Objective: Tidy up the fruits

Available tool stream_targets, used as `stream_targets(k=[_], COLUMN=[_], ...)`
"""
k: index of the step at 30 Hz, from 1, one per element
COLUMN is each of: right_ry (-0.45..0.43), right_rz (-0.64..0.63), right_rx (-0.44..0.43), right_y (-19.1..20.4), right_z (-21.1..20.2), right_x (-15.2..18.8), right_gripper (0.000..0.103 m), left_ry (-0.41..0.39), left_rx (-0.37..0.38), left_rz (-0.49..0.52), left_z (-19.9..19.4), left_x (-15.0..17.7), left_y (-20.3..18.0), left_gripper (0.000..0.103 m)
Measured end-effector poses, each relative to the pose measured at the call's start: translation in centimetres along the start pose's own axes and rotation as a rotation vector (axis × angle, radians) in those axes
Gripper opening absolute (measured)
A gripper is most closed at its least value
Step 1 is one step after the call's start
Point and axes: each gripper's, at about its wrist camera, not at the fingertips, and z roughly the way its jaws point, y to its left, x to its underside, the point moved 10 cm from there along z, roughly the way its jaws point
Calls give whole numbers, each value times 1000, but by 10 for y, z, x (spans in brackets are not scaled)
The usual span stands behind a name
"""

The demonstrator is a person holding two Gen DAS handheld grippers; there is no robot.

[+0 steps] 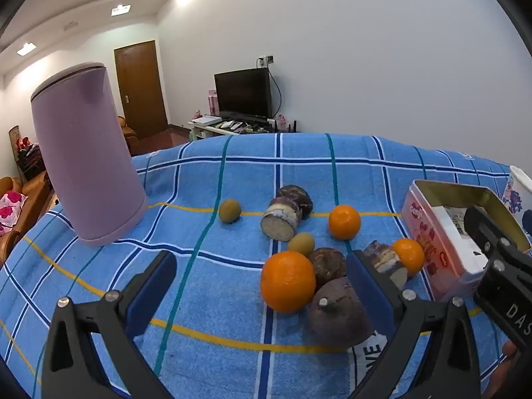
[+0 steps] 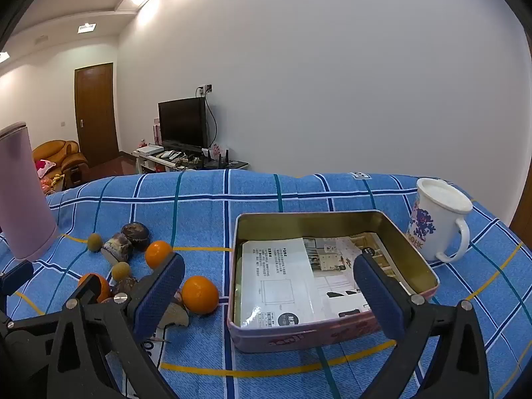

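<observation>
Fruits lie in a loose cluster on the blue checked cloth [image 1: 206, 179]. In the left wrist view an orange [image 1: 287, 281] sits nearest, with a purple passion fruit [image 1: 337, 312] beside it, two more oranges [image 1: 344, 221] behind, small green-brown fruits [image 1: 229, 210] and cut purple pieces [image 1: 282, 216]. A pink open tin [image 2: 332, 276], lined with a printed leaflet, shows in the right wrist view. My left gripper [image 1: 262, 282] is open, its fingers either side of the near orange, above the cloth. My right gripper [image 2: 269, 291] is open over the tin's near left edge, an orange [image 2: 199, 294] just left.
A tall lilac cylinder container [image 1: 86, 173] stands at the left of the cloth. A white lidded mug [image 2: 439, 222] stands right of the tin. The right gripper's body [image 1: 495, 256] reaches into the left wrist view by the tin. A TV and a door lie beyond.
</observation>
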Motion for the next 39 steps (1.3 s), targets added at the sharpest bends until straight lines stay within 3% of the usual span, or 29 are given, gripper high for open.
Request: stream_targets(k=[39], right_ry=[-3], right_rz=[-4], right_rx=[-5], right_y=[1], right_z=[0], right_x=[0], right_gripper=[102], left_ry=[-4], left_rx=[12], left_rz=[5], left_z=[-4], left_x=[-4], left_y=[-10], left_gripper=[103])
